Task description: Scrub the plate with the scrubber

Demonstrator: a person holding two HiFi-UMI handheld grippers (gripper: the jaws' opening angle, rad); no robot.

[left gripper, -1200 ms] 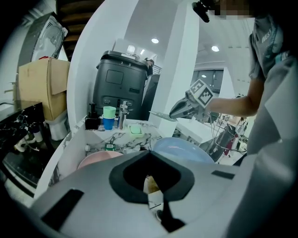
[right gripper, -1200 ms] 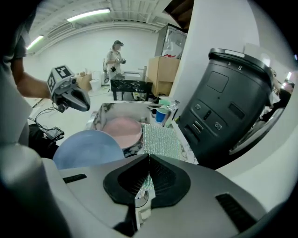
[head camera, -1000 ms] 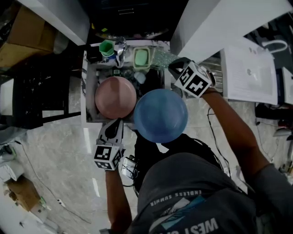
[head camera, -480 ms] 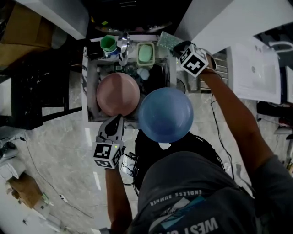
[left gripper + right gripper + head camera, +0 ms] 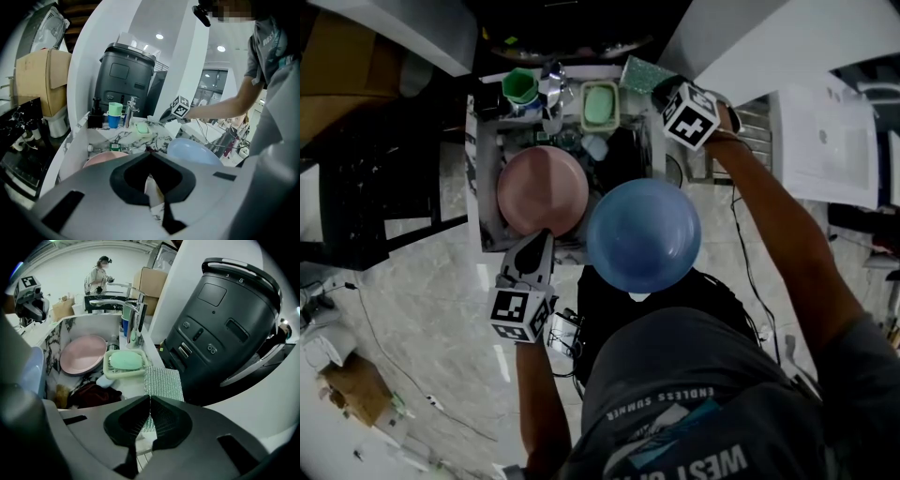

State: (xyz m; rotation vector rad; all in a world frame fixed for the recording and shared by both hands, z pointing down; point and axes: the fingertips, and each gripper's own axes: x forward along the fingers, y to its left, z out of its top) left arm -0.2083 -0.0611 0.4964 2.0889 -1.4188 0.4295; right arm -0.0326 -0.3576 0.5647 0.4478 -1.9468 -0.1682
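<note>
Right gripper (image 5: 150,398): jaws clenched on the near edge of the scrubber (image 5: 163,380), a thin glittering sheet that runs straight ahead of the tips. The soap dish (image 5: 123,375) sits just left of the jaws and a black appliance (image 5: 225,324) rises to their right.

Left gripper (image 5: 149,153): jaws drawn together at the near rim of the pink plate (image 5: 542,192), which we judge they are nipping. The plate lies in the sink (image 5: 89,324), ahead and left of both pairs of jaws.

We take the step in hand to be carrying the scrubber to the plate. To do it well, we hold the pinch firm, since so thin a sheet can slip. We lift it clear of the soap dish before swinging left, then lay its flat face on the plate, not its edge. The left jaws should brace the rim while the strokes begin.

Each gripper's body covers its own line of contact. We therefore cannot see how much of the scrubber is taken, nor the plate's rim at the tips. The head view is dim, and we cannot make out what supports the blue dish (image 5: 643,234) beside the left jaws.
</note>
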